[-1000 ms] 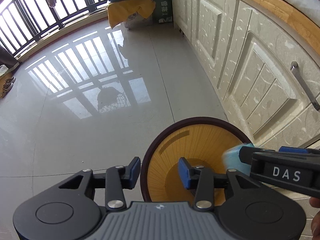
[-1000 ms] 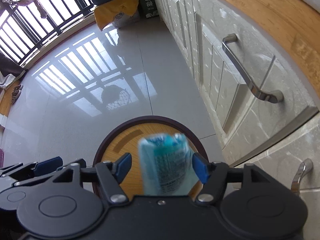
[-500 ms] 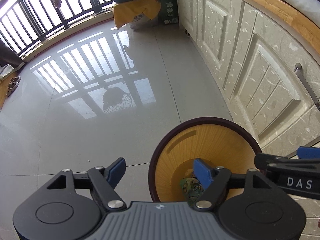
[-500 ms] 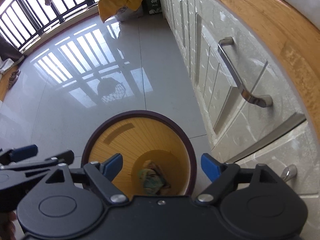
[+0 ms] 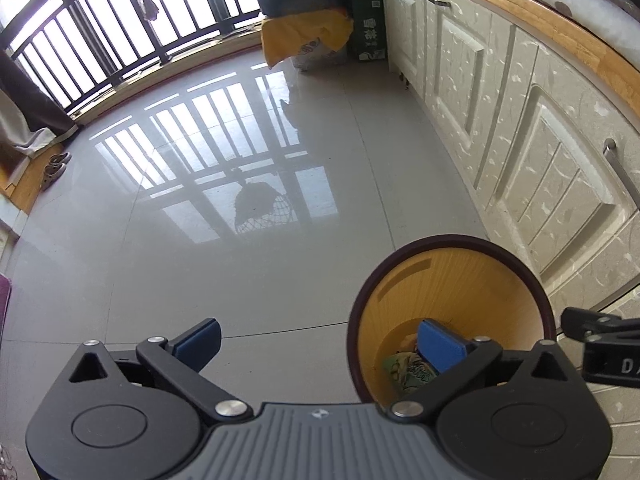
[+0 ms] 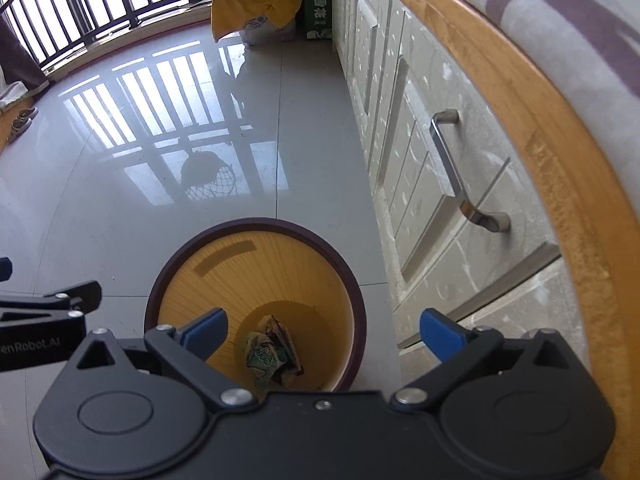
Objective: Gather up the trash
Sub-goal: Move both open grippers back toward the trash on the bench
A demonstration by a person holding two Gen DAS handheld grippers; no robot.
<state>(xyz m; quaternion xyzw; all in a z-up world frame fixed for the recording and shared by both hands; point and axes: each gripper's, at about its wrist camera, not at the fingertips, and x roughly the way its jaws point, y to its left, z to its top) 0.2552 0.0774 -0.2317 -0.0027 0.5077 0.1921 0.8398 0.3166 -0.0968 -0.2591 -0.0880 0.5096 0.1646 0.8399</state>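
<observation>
**A:** Your right tongs [image 6: 322, 330] are spread wide with nothing between the pads; they have just been opening. The same goes for your left tongs [image 5: 318, 340]: splayed, empty, just opened out.

**B:** And the trash?

**A:** Down in the wastebasket [image 6: 256, 226]. Crumpled wrappers [image 6: 268, 354] lie on its bottom, a greenish printed one on top. I can't make out a separate blue packet among them from here.

**B:** Which way does that sit from me?

**A:** Straight below and slightly ahead of your right tongs, whose left pad hangs over the mouth while the right pad is out over the floor beside the cabinet [image 6: 408, 160]. From your left tongs the basket is off to the right; only its right pad overlaps the opening.

**B:** So the right hand is nearer.

**A:** I'd judge so, but nothing here needs gripping. No loose trash shows on the floor [image 5: 240, 260], so your next pickup probably lies elsewhere, perhaps up on the counter [image 6: 532, 120].
</observation>
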